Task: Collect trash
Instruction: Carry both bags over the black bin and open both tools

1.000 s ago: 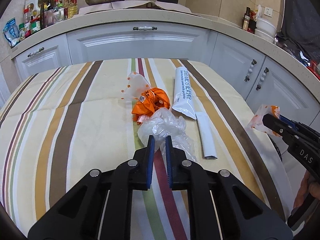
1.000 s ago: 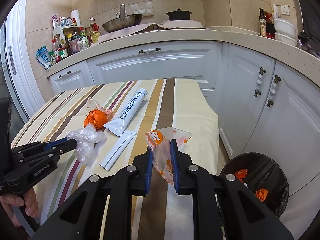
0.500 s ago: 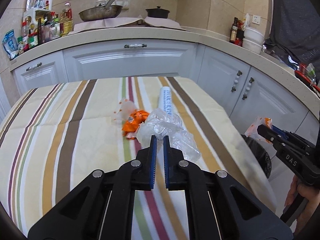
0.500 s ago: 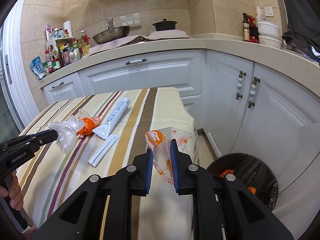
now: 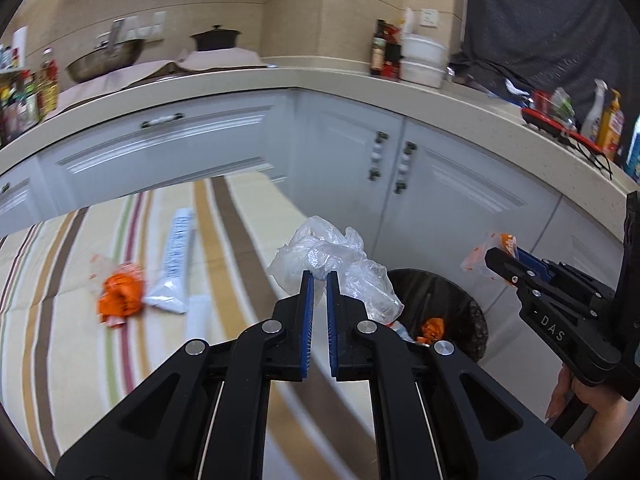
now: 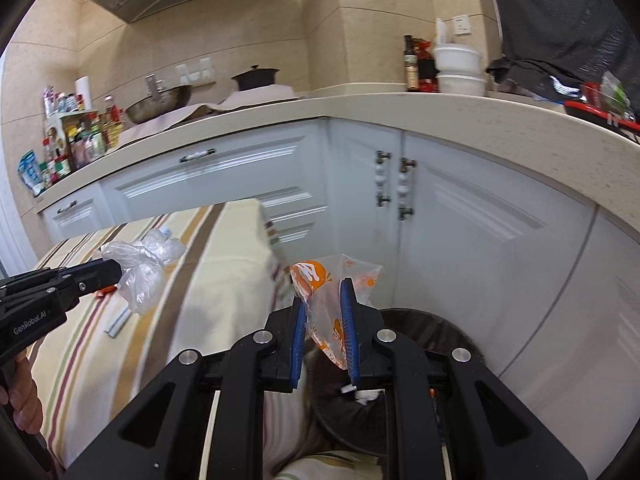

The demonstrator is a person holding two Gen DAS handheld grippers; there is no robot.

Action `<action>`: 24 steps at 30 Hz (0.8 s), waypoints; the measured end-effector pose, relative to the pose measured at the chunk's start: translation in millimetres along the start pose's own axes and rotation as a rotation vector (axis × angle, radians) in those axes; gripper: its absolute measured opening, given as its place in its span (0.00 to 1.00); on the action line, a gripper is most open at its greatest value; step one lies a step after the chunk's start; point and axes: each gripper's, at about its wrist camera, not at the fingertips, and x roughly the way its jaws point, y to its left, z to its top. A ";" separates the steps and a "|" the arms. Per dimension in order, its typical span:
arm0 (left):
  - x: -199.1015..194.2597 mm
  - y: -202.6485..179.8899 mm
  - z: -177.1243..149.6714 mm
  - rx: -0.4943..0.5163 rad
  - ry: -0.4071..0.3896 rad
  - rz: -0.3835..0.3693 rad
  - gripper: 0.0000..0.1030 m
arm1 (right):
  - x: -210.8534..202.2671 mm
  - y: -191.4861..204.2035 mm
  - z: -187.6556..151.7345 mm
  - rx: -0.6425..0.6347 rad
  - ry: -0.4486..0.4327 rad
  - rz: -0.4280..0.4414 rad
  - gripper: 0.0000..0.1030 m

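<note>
- Your left gripper (image 5: 318, 276) pinches a clear plastic bag (image 5: 332, 264): thin crinkled film, bunched into a loose lump, no clear long axis. It sits in the air past the table edge, in front of the bin.
- Your right gripper (image 6: 325, 292) has its blue ribbed pads (image 6: 349, 320) pressed on an orange-printed wrapper (image 6: 324, 300) (clear film, flat pouch shape). Its long axis runs along the fingers, printed end pointing forward and up; it hangs over the bin mouth.
- The bin (image 5: 472, 312) is round, lined in black, standing on the floor against the white cabinets (image 5: 460, 184); orange scraps lie inside.
- On the striped tablecloth (image 5: 60, 340) you have a crumpled orange bag (image 5: 120, 294), a white tube pack (image 5: 176, 256) lying lengthwise away from you along the stripes, and a narrow white strip just beside it (blurred, material not readable).
- Both grippers are black plastic with metal rivets.
</note>
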 end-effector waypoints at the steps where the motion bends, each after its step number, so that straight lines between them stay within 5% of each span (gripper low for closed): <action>1: 5.2 -7.9 1.5 0.010 0.006 -0.011 0.06 | -0.3 -5.3 0.0 0.004 -0.001 -0.007 0.17; 15: 77.8 -105.5 16.2 0.128 0.062 -0.078 0.07 | 21.3 -73.1 -6.7 0.058 0.009 -0.074 0.17; 19: 105.0 -115.2 13.9 0.135 0.126 -0.066 0.13 | 38.4 -87.6 -12.7 0.075 0.030 -0.102 0.45; 21: 113.5 -114.8 11.5 0.121 0.151 -0.062 0.24 | 43.8 -93.6 -16.4 0.092 0.043 -0.110 0.44; 24: 114.3 -109.7 8.8 0.109 0.163 -0.061 0.25 | 43.9 -94.5 -18.5 0.106 0.045 -0.112 0.45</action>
